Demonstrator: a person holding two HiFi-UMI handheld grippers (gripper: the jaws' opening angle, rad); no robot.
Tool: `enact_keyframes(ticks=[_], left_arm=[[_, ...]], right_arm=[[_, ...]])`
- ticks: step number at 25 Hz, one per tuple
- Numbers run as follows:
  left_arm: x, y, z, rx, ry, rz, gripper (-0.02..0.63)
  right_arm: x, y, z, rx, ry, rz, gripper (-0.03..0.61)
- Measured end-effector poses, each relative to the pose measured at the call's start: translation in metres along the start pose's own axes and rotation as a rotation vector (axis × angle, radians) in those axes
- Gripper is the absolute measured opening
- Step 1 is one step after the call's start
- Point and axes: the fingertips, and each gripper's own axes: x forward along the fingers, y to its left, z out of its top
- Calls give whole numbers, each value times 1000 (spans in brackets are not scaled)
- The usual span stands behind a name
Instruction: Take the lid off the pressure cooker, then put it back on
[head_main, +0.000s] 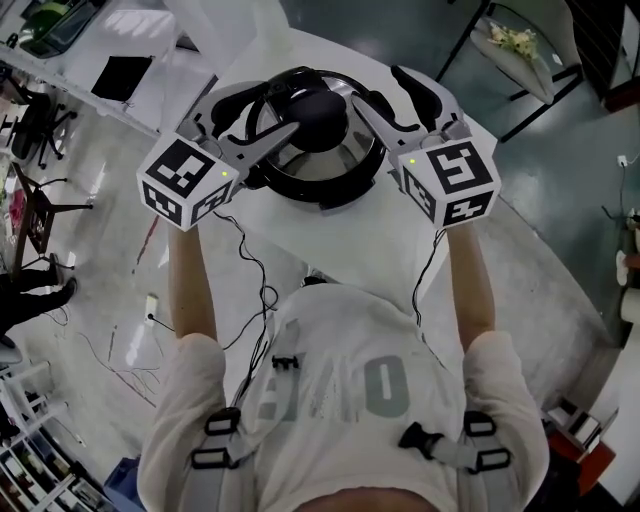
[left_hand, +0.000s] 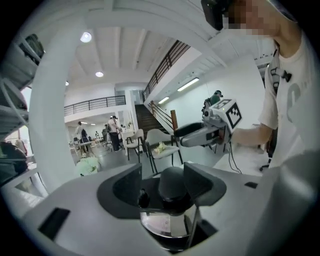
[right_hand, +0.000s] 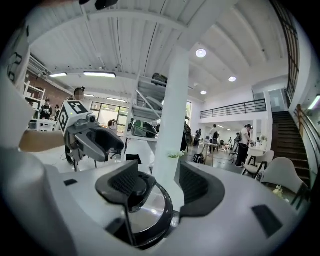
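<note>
The pressure cooker (head_main: 322, 190) stands on a round white table (head_main: 360, 250), its steel lid (head_main: 335, 160) on top with a black knob (head_main: 318, 112) in the middle. My left gripper (head_main: 272, 108) reaches over the lid from the left and my right gripper (head_main: 380, 88) from the right, both just above it. In the left gripper view the knob (left_hand: 172, 184) sits in the gap of the left gripper (left_hand: 165, 182), with no pad pressing on it. The right gripper (right_hand: 157, 187) looks across the lid's black rim (right_hand: 167, 212); its left pad (right_hand: 125, 187) overlaps the knob, and the jaws stand apart.
Black cables (head_main: 255, 270) trail off the table's near edge to the floor. A chair with flowers (head_main: 515, 45) stands at the far right, shelving (head_main: 120, 60) at the far left. A white pillar (right_hand: 172, 115) rises beyond the table; people and chairs (left_hand: 162, 145) are farther off.
</note>
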Motion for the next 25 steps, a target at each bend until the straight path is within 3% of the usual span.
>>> enact_keyframes(ticks=[2,6,9,12,14,18,25], left_arm=[[-13,9,23,-4,-85,105,241],[-39,21,46,6,-200,411,120],[-54,20,48,-76,-290,576,55],[-69,14,41,-172,-338,690,28],[-73,7,34,-172,-333,721,20],[-71,-7,22,-89,-276,749,20],[-67,-19,12,-93,-265,740,20]], right_arm=[[-7,-1,7,4,-27,-19,246],[-20,3,10,29,-73,-75,157],[-31,5,9,77,-123,-114,78],[-43,5,5,132,-167,-153,11],[-50,5,-1,159,-183,-177,9],[-63,3,-16,173,-185,-231,9],[-73,14,-38,169,-136,-228,9]])
